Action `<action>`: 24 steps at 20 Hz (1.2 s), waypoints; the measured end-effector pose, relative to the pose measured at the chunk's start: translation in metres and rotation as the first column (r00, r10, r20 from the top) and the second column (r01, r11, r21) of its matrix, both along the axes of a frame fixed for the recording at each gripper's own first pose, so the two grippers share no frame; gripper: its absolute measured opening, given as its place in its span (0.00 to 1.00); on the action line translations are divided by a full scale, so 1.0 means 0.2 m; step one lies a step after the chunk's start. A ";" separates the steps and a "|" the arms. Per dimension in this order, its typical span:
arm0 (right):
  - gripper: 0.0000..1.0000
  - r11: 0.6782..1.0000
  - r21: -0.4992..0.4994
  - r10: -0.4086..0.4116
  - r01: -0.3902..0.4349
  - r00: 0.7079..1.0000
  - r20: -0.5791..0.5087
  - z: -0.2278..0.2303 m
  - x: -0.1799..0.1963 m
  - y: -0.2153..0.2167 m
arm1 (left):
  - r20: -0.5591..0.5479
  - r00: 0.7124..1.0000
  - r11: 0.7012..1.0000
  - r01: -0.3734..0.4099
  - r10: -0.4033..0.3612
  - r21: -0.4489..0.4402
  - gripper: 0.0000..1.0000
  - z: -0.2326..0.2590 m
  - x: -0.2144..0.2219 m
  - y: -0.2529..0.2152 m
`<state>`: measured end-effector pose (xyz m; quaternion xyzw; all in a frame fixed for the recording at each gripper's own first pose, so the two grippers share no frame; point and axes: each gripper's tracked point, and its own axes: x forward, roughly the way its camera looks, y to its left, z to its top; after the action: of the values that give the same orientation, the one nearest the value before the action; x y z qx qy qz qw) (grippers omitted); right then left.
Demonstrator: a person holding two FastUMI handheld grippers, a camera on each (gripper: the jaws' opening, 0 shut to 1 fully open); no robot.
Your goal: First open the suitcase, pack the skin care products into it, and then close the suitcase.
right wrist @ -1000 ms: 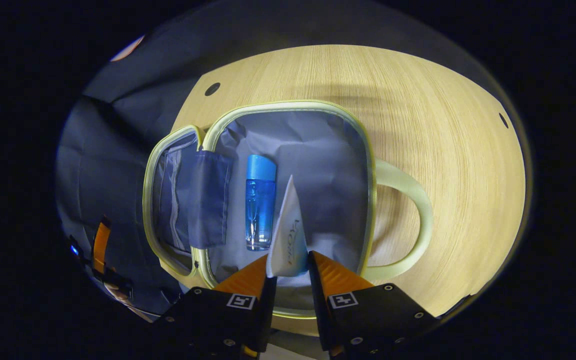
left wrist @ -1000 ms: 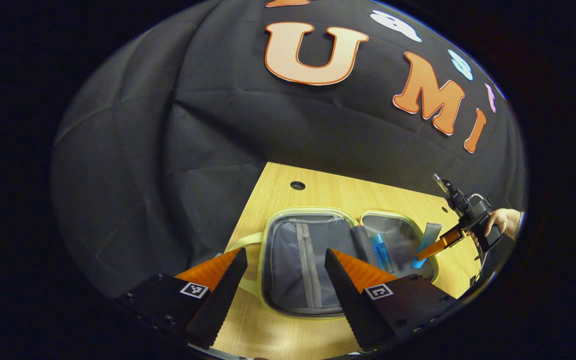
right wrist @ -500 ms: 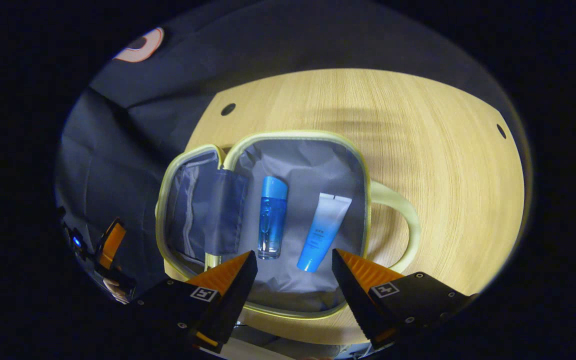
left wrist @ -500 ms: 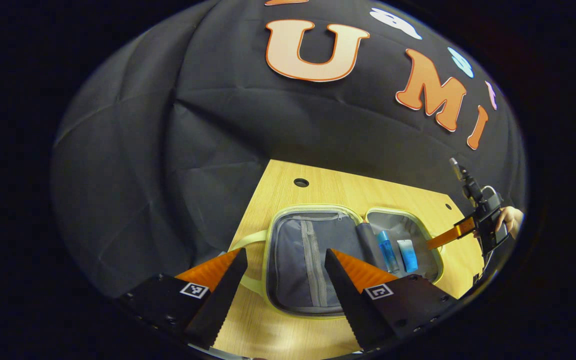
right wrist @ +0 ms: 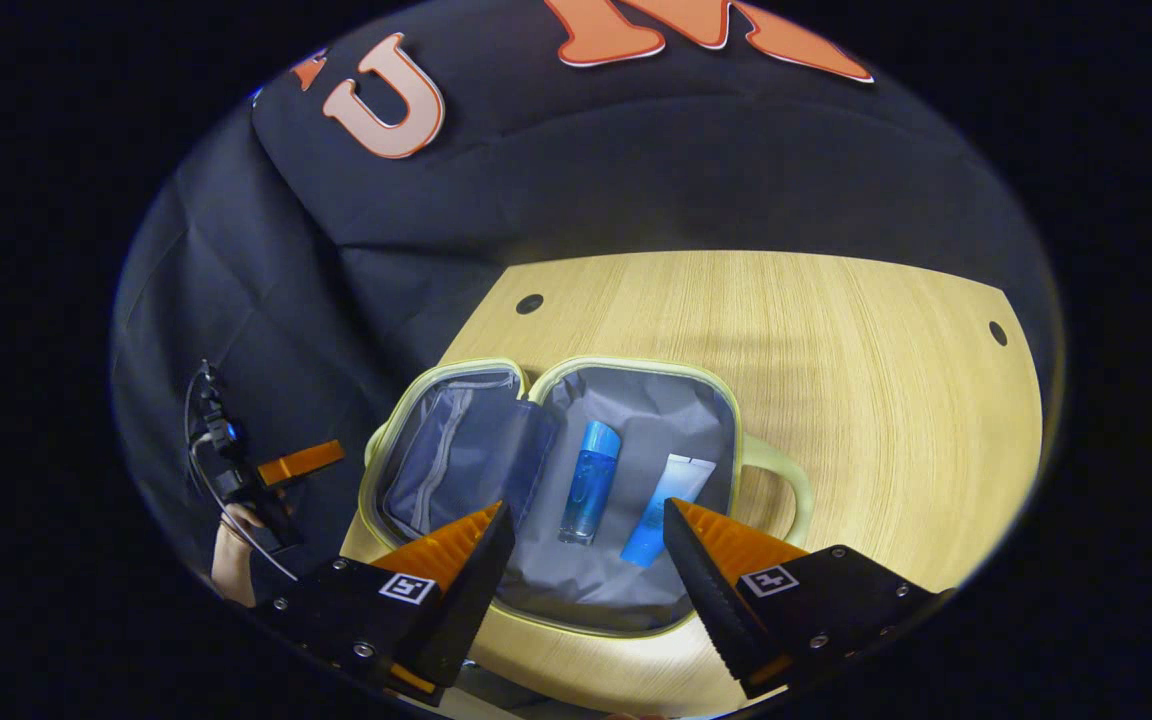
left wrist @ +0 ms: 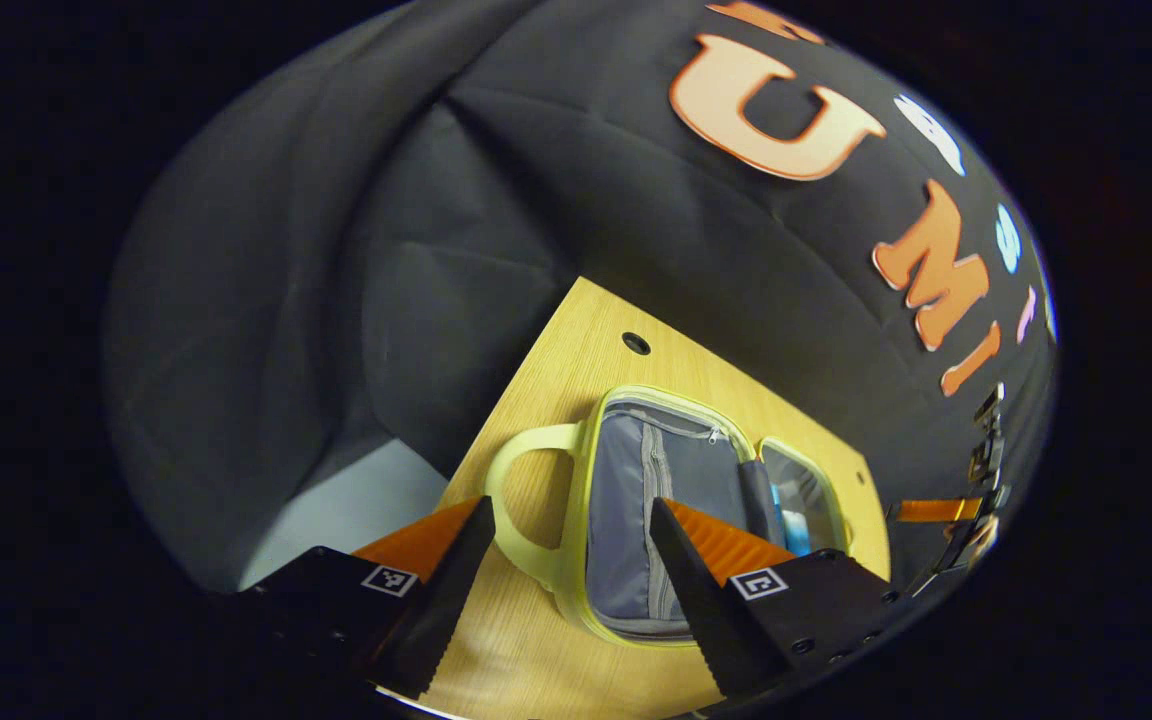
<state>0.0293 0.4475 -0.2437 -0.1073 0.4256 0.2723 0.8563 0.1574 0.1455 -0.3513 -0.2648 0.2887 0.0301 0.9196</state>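
Now tube (right wrist: 665, 507) lies in suitcase (right wrist: 636, 400), beyond right gripper (right wrist: 586, 535) spread jaws.

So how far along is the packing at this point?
The suitcase lies open on the table, and a blue bottle and a tube already rest inside. The right gripper and left gripper are both open, holding nothing. What remains is closing the suitcase.

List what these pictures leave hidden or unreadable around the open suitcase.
- Left gripper view: the bottle and tube are mostly hidden by the divider flap and the left claw's finger.
- Right gripper view: the tube's label is too small to read.
- Right gripper view: the suitcase's near rim is covered by the right claw.
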 end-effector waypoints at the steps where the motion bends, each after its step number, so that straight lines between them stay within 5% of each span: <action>1: 0.95 1.000 0.002 -0.006 0.006 1.000 0.005 0.01 -0.01 -0.01 | 0.000 1.000 1.000 -0.002 0.002 -0.029 0.97 -0.06 0.01 0.03; 6: 0.96 1.000 -0.010 -0.026 0.026 1.000 -0.009 0.00 -0.08 -0.07 | -0.049 0.994 0.983 -0.102 0.096 -0.150 0.97 -0.28 0.09 0.17; 9: 0.95 0.998 0.000 -0.065 0.065 0.998 -0.022 0.00 -0.08 -0.10 | -0.014 0.995 0.966 -0.099 0.099 -0.240 0.97 -0.28 0.12 0.16; 15: 0.96 0.994 0.006 -0.112 0.112 0.993 -0.027 0.00 -0.06 -0.16 | -0.009 0.996 0.956 -0.090 0.091 -0.279 0.94 -0.32 0.21 0.16; 18: 0.95 0.992 0.009 -0.123 0.124 0.992 -0.033 -0.01 -0.06 -0.16 | -0.059 0.996 0.957 -0.078 0.064 -0.278 0.65 -0.39 0.22 0.13; 19: 0.95 0.992 0.007 -0.125 0.125 0.992 -0.034 -0.01 -0.06 -0.17 | -0.069 0.995 0.956 -0.091 0.074 -0.279 0.45 -0.40 0.23 0.13; 21: 0.96 0.991 0.009 -0.132 0.132 0.991 -0.034 -0.01 -0.05 -0.17 | -0.083 0.992 0.954 -0.113 0.093 -0.279 0.21 -0.44 0.27 0.11; 24: 0.96 0.990 0.015 -0.137 0.137 0.990 -0.027 -0.01 -0.04 -0.18 | -0.063 0.997 0.975 -0.061 0.049 -0.213 0.07 -0.34 0.21 0.12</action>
<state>0.0207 0.4107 -0.2464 -0.0671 0.4408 0.2178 0.8682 0.2000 0.1687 -0.4185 -0.3696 0.3091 0.0318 0.8757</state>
